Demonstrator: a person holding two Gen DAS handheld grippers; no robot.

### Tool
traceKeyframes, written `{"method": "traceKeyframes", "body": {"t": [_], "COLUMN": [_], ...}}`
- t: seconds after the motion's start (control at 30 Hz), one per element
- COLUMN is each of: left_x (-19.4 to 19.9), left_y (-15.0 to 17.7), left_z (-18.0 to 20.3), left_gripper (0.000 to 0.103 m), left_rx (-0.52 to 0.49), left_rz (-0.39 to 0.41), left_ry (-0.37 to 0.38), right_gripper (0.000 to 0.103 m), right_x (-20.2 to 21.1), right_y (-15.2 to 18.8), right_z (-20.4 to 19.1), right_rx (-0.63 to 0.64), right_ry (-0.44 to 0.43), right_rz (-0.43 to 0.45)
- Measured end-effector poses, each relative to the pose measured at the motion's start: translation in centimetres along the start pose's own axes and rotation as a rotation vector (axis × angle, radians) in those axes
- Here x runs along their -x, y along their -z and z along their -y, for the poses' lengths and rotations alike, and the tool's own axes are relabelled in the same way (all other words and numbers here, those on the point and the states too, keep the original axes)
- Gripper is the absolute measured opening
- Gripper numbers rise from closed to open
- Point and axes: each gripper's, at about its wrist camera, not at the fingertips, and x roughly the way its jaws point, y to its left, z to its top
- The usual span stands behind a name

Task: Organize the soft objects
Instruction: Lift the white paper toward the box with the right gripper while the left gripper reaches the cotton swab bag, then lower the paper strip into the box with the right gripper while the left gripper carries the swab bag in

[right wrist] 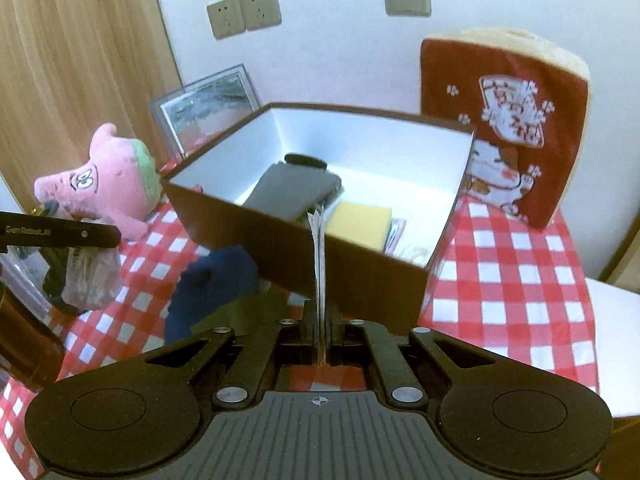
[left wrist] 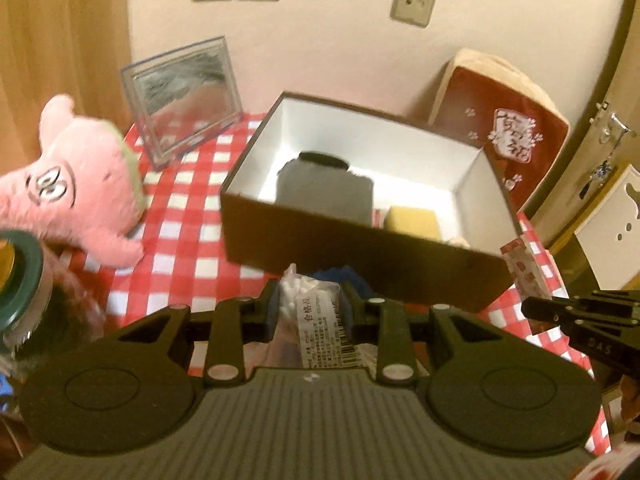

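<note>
Both views sit low over the red-and-white checked cloth on the bench (left wrist: 188, 216), looking forward and slightly down toward the white wall with beige sockets (right wrist: 244, 12). The left wrist view looks from nearer the left edge, close to the pink plush toy (left wrist: 76, 184). The right wrist view looks from further right, closer to the red cat-print cushion (right wrist: 504, 128). Both share the dark open cardboard box with white inside (left wrist: 360, 248), close ahead, the clear acrylic frame (left wrist: 184, 96), the toy and the cushion. Each view catches the other hand-held gripper at its edge.
</note>
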Motion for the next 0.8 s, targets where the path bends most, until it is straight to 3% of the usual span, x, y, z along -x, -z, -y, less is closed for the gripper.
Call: {"method": "traceKeyframes", "body": {"t": [0.27,0.8], "left_x": [-0.7,-5.7], "left_y": [-3.1,-9.7], "left_z": [2.0,5.3], "left_gripper": [0.028,0.028], "left_rx": [-0.046,-0.11], "left_rz": [0.05,0.065], "left_ry": [0.037,0.083], "right_gripper": [0.003,0.003], "right_x": [0.3,-2.6], "right_y": [-2.3,-7.2], "right_z": [0.4,2.4], "right_rx": [0.01,0.059], "right_ry": [0.013,0.045], "right_rz": [0.031,0.06]}}
